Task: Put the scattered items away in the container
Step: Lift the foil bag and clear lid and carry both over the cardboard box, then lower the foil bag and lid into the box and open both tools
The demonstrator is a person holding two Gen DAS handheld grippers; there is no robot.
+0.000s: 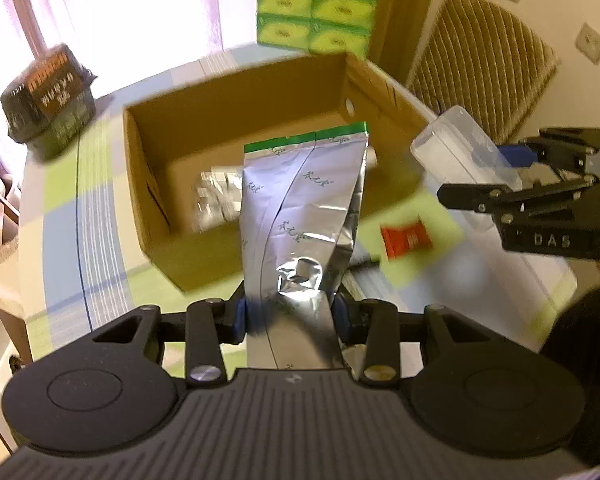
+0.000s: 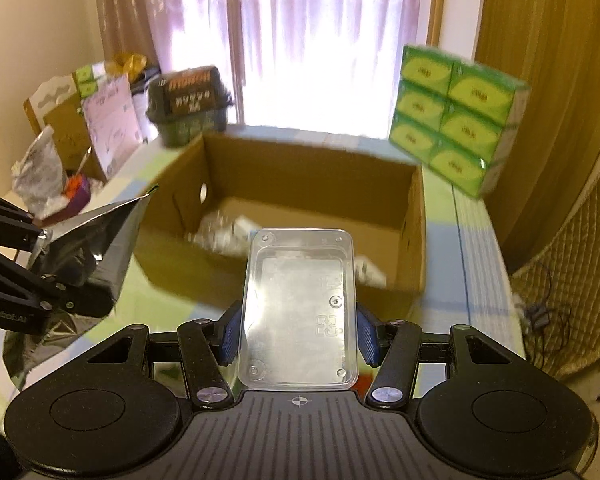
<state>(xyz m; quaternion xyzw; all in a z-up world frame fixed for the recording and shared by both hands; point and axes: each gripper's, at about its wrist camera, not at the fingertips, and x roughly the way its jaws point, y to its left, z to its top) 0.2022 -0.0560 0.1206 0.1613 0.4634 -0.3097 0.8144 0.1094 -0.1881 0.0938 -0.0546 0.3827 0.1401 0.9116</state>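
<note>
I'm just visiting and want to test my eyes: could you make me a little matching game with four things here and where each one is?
Things:
1. silver foil bag
2. clear plastic tray
3. red packet
4. green tissue boxes

Places:
A. lying on the tablecloth
B. held by the right gripper
C. stacked beyond the cardboard box
D. held by the left gripper

Pairs: 1-D, 2-B, 3-A, 4-C

On the table [image 1: 100, 208], the cardboard box [image 2: 284, 184] sits between the stacked cartons [image 2: 456, 116] and wrapped tub [image 2: 188, 108].
</note>
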